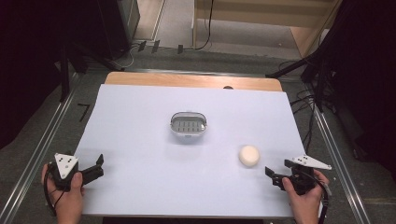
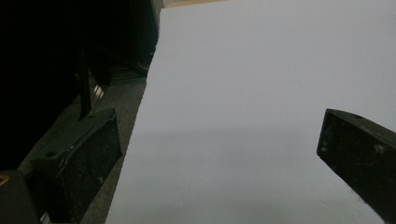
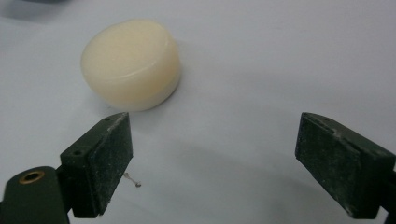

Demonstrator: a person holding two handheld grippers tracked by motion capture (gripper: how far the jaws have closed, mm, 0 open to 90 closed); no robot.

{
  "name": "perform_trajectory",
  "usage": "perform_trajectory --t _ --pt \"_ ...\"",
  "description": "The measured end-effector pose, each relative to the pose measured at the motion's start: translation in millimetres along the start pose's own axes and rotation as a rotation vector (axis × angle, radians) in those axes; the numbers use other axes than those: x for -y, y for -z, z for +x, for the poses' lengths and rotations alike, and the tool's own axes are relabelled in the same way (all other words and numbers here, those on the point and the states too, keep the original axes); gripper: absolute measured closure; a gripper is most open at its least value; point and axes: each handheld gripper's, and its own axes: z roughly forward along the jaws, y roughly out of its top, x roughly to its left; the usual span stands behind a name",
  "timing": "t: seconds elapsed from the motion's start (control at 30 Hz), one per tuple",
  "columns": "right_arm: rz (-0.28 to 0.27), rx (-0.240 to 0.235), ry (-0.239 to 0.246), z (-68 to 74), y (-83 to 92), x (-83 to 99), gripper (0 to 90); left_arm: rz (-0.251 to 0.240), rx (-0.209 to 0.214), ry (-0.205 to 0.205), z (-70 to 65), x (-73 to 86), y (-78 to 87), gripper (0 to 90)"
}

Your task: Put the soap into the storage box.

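Note:
A round cream-white bar of soap (image 1: 249,155) lies on the white table sheet at the right, seen close up as the soap (image 3: 131,64) in the right gripper view. My right gripper (image 1: 272,177) rests just in front and to the right of it, open, with nothing between its jaws; the right gripper (image 3: 212,158) points past the soap's right side. A small grey soap dish (image 1: 188,125) with a slotted floor stands at the table's middle. My left gripper (image 1: 98,166) sits at the near left edge, open and empty, as the left gripper (image 2: 219,154) view confirms.
The white sheet (image 1: 140,140) covers most of a wooden table (image 1: 187,80). Metal rails (image 1: 42,140) run along both sides, and dark stands and cables lie on the floor beyond the far corners.

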Motion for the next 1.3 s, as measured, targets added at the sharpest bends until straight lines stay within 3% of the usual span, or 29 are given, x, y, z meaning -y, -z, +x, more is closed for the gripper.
perform_trajectory --t 0.43,0.67,1.3 --pt "0.052 -0.051 0.050 19.0 -15.9 -12.2 7.2 -0.002 0.013 -0.009 -0.5 0.2 0.4 0.4" --pt "0.065 -0.089 0.043 29.7 -26.9 -23.1 3.5 -0.005 0.014 -0.014 -1.2 0.4 0.8 0.5" --pt "0.096 -0.041 0.062 48.7 -53.4 -35.0 10.0 -0.002 0.012 -0.020 -2.1 0.5 0.9 0.5"
